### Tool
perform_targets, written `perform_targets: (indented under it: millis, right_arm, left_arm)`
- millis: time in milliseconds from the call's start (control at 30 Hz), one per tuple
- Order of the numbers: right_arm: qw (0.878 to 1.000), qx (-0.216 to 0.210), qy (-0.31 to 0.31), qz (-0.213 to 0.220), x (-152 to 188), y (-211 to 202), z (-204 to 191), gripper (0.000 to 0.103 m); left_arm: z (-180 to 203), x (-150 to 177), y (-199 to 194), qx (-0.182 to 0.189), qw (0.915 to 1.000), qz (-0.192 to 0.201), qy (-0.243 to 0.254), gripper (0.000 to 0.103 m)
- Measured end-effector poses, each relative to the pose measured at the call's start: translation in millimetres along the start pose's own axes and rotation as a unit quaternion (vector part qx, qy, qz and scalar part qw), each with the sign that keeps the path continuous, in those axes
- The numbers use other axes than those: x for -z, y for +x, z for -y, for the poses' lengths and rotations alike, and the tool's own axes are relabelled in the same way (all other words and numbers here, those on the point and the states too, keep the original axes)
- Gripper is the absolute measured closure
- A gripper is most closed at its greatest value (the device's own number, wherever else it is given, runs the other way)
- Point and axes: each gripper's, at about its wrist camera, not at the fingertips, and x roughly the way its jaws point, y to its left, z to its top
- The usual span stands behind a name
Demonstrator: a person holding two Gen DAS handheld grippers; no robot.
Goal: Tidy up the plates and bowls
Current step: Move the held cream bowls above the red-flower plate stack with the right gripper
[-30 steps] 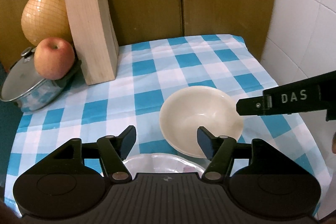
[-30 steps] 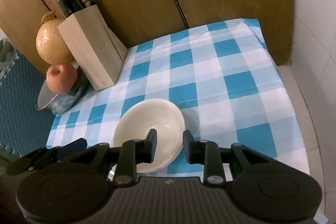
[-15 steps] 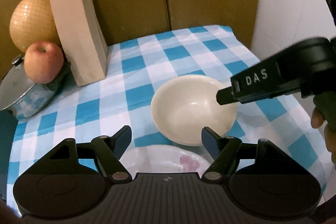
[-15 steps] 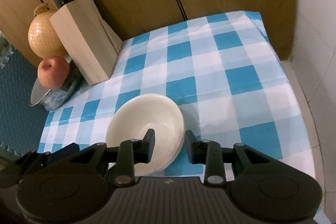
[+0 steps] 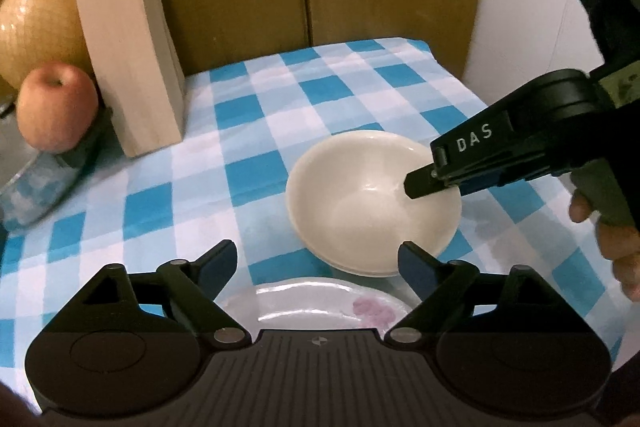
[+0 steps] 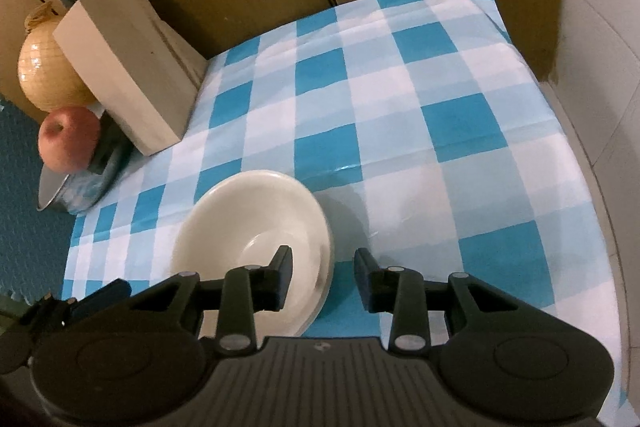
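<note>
A cream bowl stands on the blue checked cloth, and a second rim shows just under it. My right gripper comes in from the right and straddles the bowl's right rim. In the right wrist view, one finger of the right gripper is inside the bowl and the other outside. Its jaws are opening and the pads stand off the rim. My left gripper hovers over a white plate with a pink flower. Its jaws are opening wide with nothing gripped.
A wooden knife block stands at the back left. Beside it are a netted yellow fruit and an apple resting on a lidded pot. Wooden panels close the back, a white wall the right. A person's hand holds the right gripper.
My left gripper's jaws have spread wider above the plate. The right gripper has come down and in from the right, over the bowl's rim, with its jaws slightly wider.
</note>
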Motion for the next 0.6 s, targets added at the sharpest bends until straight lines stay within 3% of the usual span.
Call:
perform_targets:
  millis: [133, 200, 300, 367, 467, 600]
  right_arm:
    - [1.0, -0.013, 0.004, -0.015, -2, 8, -1, 0.074]
    - [0.999, -0.02, 0.003, -0.028, 0, 13, -3, 0.077]
    - [0.999, -0.009, -0.003, -0.035, 4, 16, -5, 0.093]
    - [0.999, -0.016, -0.003, -0.039, 3, 15, -3, 0.095]
    - [0.999, -0.018, 0.002, -0.038, 1, 12, 0, 0.095]
    - [0.999, -0.025, -0.002, -0.027, 1, 2, -4, 0.094]
  left_arm:
    - [-4, -6, 12, 0.026, 0.9995, -0.006, -0.017, 0.01]
    - [-3, -11, 24, 0.034, 0.9987, -0.023, -0.03, 0.016]
    - [0, -12, 39, 0.032, 0.9978, -0.046, -0.035, 0.038]
    - [0, -12, 44, 0.04, 0.9967, -0.057, -0.04, 0.05]
    - [-3, -13, 45, 0.038, 0.9961, -0.061, -0.052, 0.061]
    - [-8, -16, 38, 0.038, 0.9958, -0.05, -0.066, 0.063]
